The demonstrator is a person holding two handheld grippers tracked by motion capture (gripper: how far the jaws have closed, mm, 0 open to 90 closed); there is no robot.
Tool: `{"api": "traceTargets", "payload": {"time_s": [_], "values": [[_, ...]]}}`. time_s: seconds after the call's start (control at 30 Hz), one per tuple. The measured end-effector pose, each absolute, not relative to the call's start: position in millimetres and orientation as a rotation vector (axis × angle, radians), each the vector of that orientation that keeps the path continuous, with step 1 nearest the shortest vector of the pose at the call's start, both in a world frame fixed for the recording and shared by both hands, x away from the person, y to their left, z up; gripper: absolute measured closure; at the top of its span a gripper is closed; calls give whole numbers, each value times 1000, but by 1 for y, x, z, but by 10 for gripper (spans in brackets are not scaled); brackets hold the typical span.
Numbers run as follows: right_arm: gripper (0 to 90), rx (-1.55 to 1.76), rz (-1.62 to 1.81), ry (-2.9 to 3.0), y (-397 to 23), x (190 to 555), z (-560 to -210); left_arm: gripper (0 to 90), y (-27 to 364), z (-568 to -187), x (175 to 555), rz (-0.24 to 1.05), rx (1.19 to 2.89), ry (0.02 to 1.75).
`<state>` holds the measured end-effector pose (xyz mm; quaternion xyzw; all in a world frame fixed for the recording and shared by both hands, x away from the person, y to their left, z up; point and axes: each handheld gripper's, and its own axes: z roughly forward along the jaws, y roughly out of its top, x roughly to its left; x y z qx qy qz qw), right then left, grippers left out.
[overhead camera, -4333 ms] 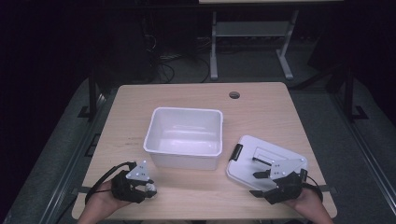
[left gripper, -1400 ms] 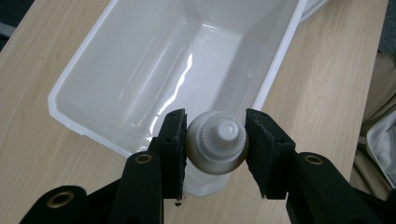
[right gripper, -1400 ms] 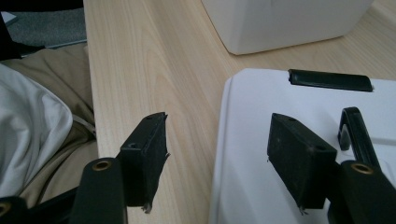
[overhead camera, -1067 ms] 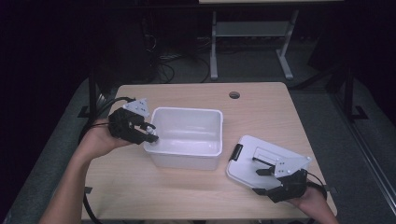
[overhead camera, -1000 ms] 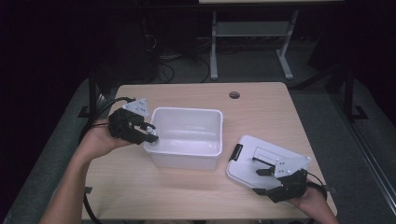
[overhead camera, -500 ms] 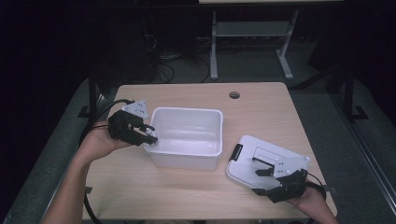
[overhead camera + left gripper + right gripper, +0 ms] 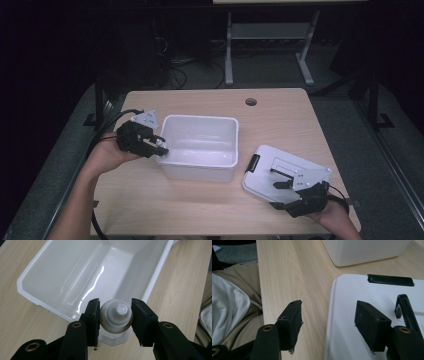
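Observation:
A small white round bottle [image 7: 116,315] with a ribbed cap sits between the pads of my left gripper [image 7: 115,308], which is shut on it. The left gripper [image 7: 159,146] hangs at the left rim of an empty white plastic bin [image 7: 200,119], and the bottle [image 7: 161,144] is right over that rim. The bin's glossy inside [image 7: 62,272] lies just beyond the jaws. My right gripper [image 7: 280,178] stands open at the front right, low over a white lid [image 7: 285,165]. In the right gripper view [image 7: 328,312], one jaw is over bare wood and the other over the lid [image 7: 352,290].
The wooden table [image 7: 200,205] has a small round hole [image 7: 251,102] near its far edge. The lid carries a black latch [image 7: 390,280] and a black handle [image 7: 404,305]. The person's clothing [image 7: 227,305] shows past the table's near edge. Dark floor and a metal stand lie beyond.
My left gripper has gone from the table's front left up to the bin's left rim; over the last second it has barely shifted. The right gripper and the lid have stayed put.

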<state>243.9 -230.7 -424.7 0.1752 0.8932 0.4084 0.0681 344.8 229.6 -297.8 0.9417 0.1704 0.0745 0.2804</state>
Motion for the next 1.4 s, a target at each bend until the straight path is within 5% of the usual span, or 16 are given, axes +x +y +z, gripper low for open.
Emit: {"api": "traceTargets", "payload": {"time_s": [1.4], "values": [[379, 510, 1227, 2718, -225, 244, -428, 599, 228, -339, 352, 216, 2527, 522]]}}
